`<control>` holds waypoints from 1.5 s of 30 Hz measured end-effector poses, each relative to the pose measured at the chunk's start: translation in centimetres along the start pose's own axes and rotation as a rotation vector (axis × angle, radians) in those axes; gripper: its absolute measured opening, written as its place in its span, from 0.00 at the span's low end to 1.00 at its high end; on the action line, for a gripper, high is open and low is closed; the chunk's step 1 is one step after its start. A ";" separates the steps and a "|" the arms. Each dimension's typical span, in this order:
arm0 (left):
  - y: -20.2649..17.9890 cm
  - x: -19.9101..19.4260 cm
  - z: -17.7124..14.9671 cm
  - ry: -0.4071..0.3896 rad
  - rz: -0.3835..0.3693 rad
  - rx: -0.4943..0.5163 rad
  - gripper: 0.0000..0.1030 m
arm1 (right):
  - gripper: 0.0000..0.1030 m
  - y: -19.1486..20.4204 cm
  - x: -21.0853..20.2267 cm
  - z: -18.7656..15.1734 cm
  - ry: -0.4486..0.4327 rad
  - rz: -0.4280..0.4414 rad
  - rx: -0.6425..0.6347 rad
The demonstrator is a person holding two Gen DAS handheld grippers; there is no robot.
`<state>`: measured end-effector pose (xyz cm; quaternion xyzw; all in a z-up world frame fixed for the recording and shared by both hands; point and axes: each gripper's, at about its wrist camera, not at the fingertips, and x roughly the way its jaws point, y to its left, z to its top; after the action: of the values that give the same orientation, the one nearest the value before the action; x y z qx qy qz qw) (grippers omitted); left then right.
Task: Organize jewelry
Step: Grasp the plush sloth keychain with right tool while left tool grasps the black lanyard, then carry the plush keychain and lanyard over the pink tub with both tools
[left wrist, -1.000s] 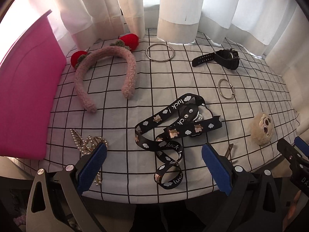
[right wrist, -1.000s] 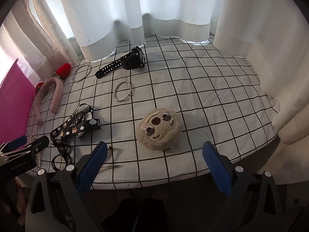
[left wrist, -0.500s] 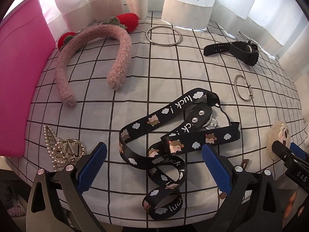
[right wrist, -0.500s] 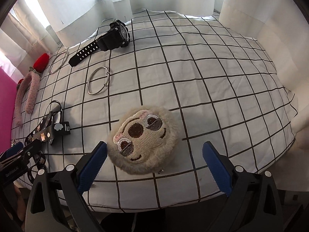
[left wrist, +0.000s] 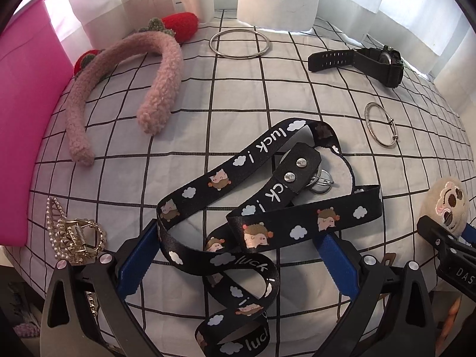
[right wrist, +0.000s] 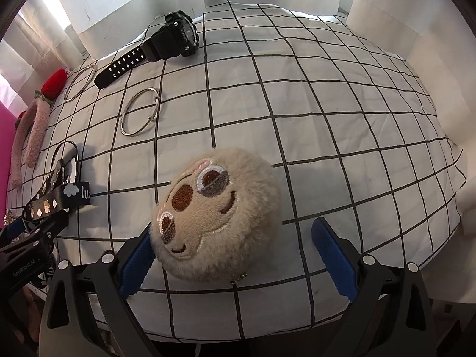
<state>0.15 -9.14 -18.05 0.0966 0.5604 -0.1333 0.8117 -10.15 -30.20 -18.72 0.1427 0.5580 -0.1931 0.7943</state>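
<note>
My left gripper (left wrist: 235,263) is spread wide over the black lanyard (left wrist: 261,208) – its loops lie between the fingers on the checked cloth (left wrist: 238,89). My right gripper (right wrist: 235,255) is wide too, straddling the plush sloth face (right wrist: 214,217), left pad (right wrist: 135,263) touching its fur.

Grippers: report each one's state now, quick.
Left gripper: open, straddling the black printed fabric lanyard, holding nothing.
Right gripper: open around the beige round plush face charm, not clamped.
</note>
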 end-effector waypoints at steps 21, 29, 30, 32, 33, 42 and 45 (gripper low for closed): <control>0.6 -2.9 -0.2 -0.059 -0.066 0.039 0.02 | 0.49 0.2 -1.6 0.2 -0.055 0.035 -0.016; 1.2 -8.0 1.3 -0.180 -0.121 0.039 0.02 | 0.49 0.8 -4.5 0.4 -0.135 0.072 -0.021; 1.3 -8.7 1.6 -0.193 -0.130 0.037 0.02 | 0.49 0.9 -5.0 0.6 -0.146 0.077 -0.023; 1.7 -9.9 2.4 -0.216 -0.145 0.031 0.02 | 0.49 1.2 -5.9 1.0 -0.166 0.089 -0.025; 1.8 -10.5 2.8 -0.229 -0.150 0.027 0.02 | 0.49 1.3 -6.4 1.2 -0.178 0.095 -0.026; 4.1 -17.0 6.2 -0.353 -0.218 0.016 0.02 | 0.49 3.5 -10.9 3.2 -0.277 0.137 -0.053; 5.0 -19.1 7.2 -0.389 -0.219 0.012 0.02 | 0.49 4.6 -12.8 4.0 -0.313 0.151 -0.074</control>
<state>1.70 -4.58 2.39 0.0124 0.3998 -0.2400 0.8845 -8.49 -26.01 -5.30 0.1233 0.4219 -0.1322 0.8884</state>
